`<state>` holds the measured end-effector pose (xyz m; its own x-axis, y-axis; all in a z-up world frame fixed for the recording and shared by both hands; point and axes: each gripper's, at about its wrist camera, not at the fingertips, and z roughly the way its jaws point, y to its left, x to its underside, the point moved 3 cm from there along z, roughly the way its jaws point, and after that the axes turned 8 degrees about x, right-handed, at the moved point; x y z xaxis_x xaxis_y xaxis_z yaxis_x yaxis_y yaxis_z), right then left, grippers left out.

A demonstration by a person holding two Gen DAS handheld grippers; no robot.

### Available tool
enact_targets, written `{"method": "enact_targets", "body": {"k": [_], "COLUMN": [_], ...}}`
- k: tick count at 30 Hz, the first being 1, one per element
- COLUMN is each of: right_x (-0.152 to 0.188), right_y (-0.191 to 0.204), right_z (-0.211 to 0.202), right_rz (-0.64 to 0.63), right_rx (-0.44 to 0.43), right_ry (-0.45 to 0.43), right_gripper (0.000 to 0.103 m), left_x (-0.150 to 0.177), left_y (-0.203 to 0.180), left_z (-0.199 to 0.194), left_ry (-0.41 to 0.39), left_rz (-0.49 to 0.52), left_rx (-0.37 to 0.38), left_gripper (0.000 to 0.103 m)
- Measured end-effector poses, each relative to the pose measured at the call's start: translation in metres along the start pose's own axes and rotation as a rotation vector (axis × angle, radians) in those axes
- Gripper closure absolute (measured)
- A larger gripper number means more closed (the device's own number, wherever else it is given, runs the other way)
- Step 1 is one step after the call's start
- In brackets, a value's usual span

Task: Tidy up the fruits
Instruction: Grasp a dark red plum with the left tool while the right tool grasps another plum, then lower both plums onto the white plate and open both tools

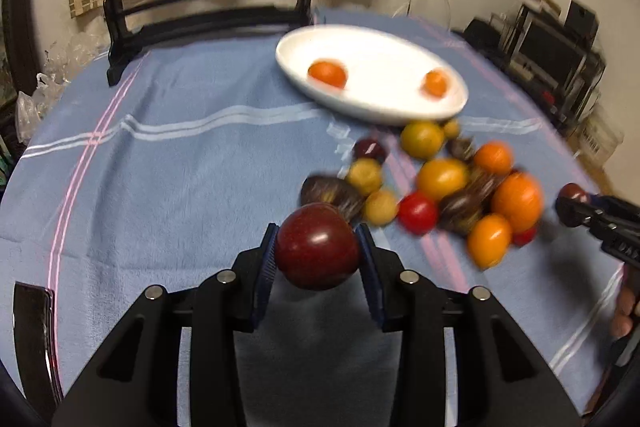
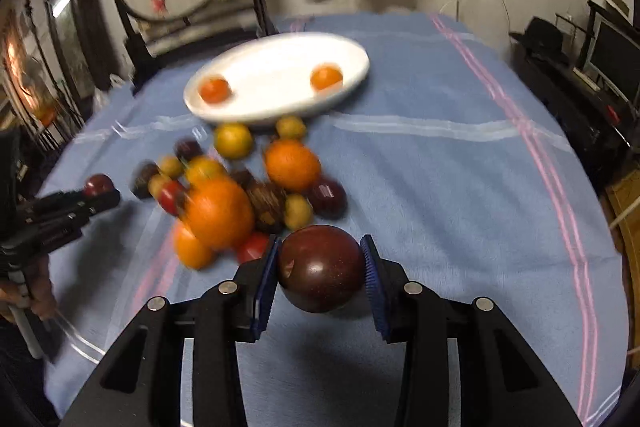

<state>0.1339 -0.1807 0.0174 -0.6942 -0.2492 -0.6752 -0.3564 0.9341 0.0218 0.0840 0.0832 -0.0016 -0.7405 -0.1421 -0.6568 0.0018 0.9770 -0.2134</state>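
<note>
Dark plum (image 2: 321, 273) in right tongs (image 2: 320, 269)

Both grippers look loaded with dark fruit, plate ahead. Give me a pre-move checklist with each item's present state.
1. Left gripper shut on its dark red plum, pads on both sides: ok.
2. Right gripper shut on its dark plum, both pads touching: ok.
3. Both plums lifted off the blue tablecloth: ok, a shadow lies beneath each.
4. Room on the white plate: ok, only two orange fruits on it, set apart.
5. Path to the plate: not ok for a low move, the fruit pile lies between; go over it.
6. Grip firmness: cannot tell.
</note>
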Motion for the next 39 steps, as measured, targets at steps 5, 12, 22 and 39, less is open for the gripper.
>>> {"method": "enact_targets", "body": {"k": [5, 12, 22, 39], "right_x": [-0.051, -0.107, -0.105, -0.097], "right_y": [0.036, 0.047, 0.015, 0.022], "right_z": [-0.010, 0.039, 0.112, 0.101], "right_rz": [-0.022, 0.058, 0.242, 0.230], "right_rx": [-0.084, -0.108, -0.200, -0.204], "right_ry": [-0.098, -0.094, 0.061, 0.036], "right_gripper": [0.062, 0.062, 0.062, 0.038], "left_x": [-0.046, -0.103, -0.121, -0.103], "left_y": [-0.023, -0.026, -0.032, -0.021], "left_z": [-0.004, 0.035, 0.109, 0.086], "left_ry": [-0.017, -0.019, 0.079, 0.019], "left_rz": [0.045, 0.018, 0.012, -0.043], "left_rx": [0.008, -0.039, -0.028, -0.048], "left_gripper": [0.065, 0.065, 0.065, 0.034]}}
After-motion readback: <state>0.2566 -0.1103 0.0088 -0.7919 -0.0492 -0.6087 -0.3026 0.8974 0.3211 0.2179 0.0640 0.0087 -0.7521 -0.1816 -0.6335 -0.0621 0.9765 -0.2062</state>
